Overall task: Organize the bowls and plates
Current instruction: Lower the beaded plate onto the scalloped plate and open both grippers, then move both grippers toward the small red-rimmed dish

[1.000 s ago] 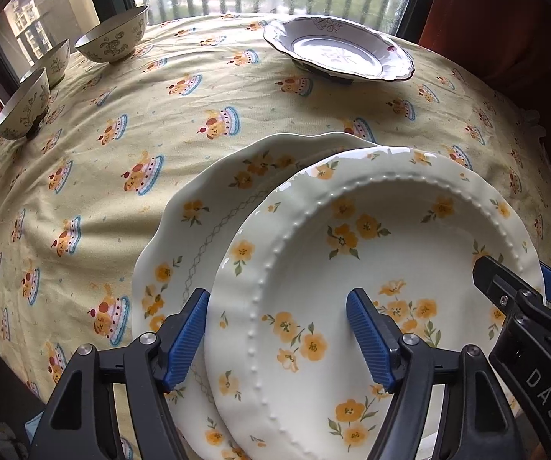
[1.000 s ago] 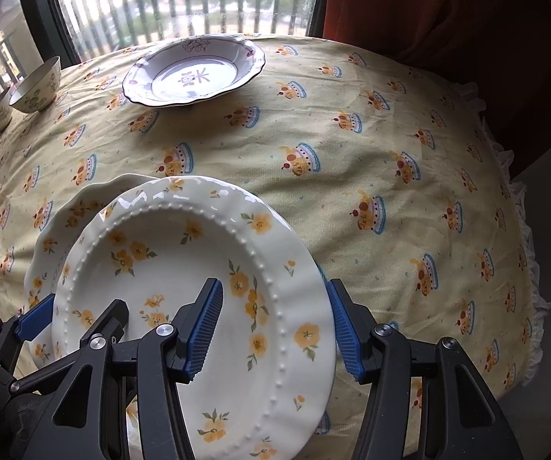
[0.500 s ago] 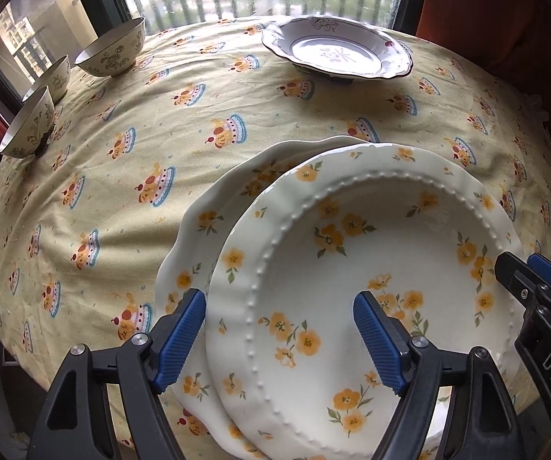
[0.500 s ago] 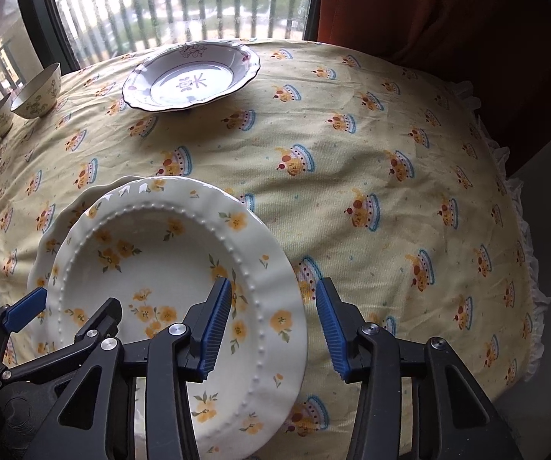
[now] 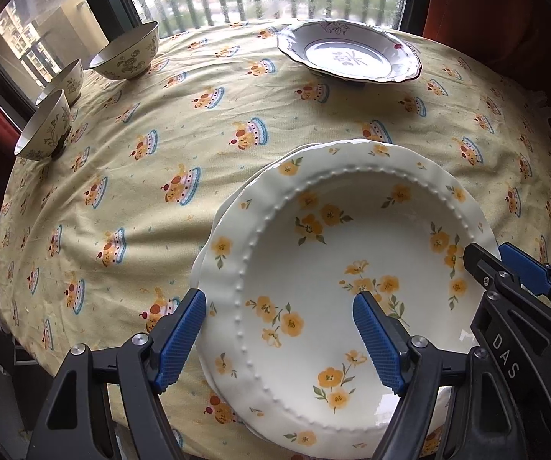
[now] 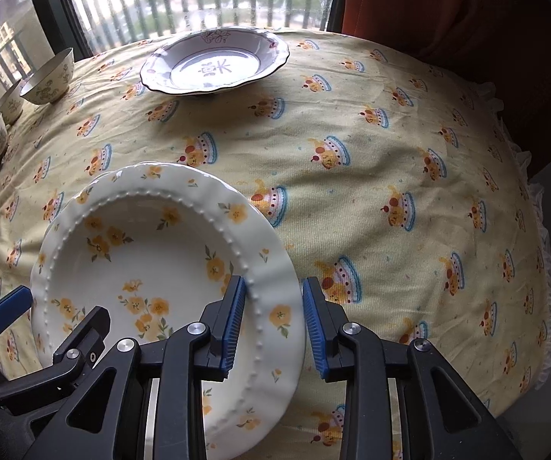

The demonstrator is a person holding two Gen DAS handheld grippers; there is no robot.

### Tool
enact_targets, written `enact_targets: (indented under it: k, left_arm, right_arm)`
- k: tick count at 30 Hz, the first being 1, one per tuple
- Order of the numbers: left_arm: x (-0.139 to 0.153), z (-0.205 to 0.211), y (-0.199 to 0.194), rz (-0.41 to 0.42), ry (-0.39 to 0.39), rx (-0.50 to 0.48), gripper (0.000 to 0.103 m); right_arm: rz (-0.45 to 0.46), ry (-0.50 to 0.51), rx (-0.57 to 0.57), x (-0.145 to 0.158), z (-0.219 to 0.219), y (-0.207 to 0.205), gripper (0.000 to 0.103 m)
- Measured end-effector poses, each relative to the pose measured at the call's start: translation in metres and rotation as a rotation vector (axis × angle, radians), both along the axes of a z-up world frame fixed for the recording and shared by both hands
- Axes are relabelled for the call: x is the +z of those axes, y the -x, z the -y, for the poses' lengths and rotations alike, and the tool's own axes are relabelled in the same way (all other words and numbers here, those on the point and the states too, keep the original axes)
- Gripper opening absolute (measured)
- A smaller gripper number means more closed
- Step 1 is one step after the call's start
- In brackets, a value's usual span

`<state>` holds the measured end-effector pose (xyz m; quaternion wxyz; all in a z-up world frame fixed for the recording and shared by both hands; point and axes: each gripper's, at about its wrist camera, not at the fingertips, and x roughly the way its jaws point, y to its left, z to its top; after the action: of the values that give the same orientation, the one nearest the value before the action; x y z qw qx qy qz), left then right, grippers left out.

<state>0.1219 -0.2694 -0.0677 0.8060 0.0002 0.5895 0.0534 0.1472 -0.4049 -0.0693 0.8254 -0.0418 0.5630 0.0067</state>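
A cream plate with yellow flowers lies almost squarely over a matching lower plate, of which only a thin sliver shows at the left and far edges. My right gripper has the upper plate's right rim between its blue pads, which touch it on both sides while the jaws are still closing. It also shows at the right of the left wrist view. My left gripper stands open, straddling the plates' left rim without pressing on it.
A purple-rimmed white dish sits at the far side of the table by the window. Three patterned bowls line the far left edge. The yellow cake-print tablecloth drops off at right.
The upper plate has slid left over the lower one, which is now nearly covered. My right gripper's jaws have narrowed onto the rim. The left gripper has stayed open.
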Motion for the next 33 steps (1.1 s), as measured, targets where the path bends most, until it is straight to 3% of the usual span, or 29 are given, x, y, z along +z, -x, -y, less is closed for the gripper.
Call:
enact_targets:
  k: [6, 11, 14, 20, 25, 33]
  left_arm:
    - [0.006, -0.009, -0.002, 0.014, 0.001, -0.016, 0.081]
    - [0.011, -0.022, -0.007, 0.019, 0.048, -0.03, 0.082]
    - [0.021, -0.029, -0.012, 0.048, 0.065, -0.045, 0.085]
    - [0.055, -0.045, -0.032, 0.143, 0.082, -0.109, 0.093]
    - [0.077, -0.055, -0.057, 0.201, 0.095, -0.175, 0.093]
    - [0.098, -0.056, -0.1, 0.275, 0.092, -0.248, 0.093]
  right_arm:
    - [-0.013, -0.046, -0.038, 0.003, 0.002, -0.004, 0.038]
    - [0.065, -0.058, -0.04, 0.029, -0.007, -0.003, 0.068]
    - [0.098, -0.079, -0.026, 0.044, -0.019, -0.005, 0.074]
    - [0.148, -0.097, -0.042, 0.067, -0.046, -0.018, 0.075]
    - [0.163, -0.119, -0.109, 0.085, -0.06, -0.035, 0.077]
    - [0.221, -0.066, -0.164, 0.113, -0.069, -0.073, 0.08]
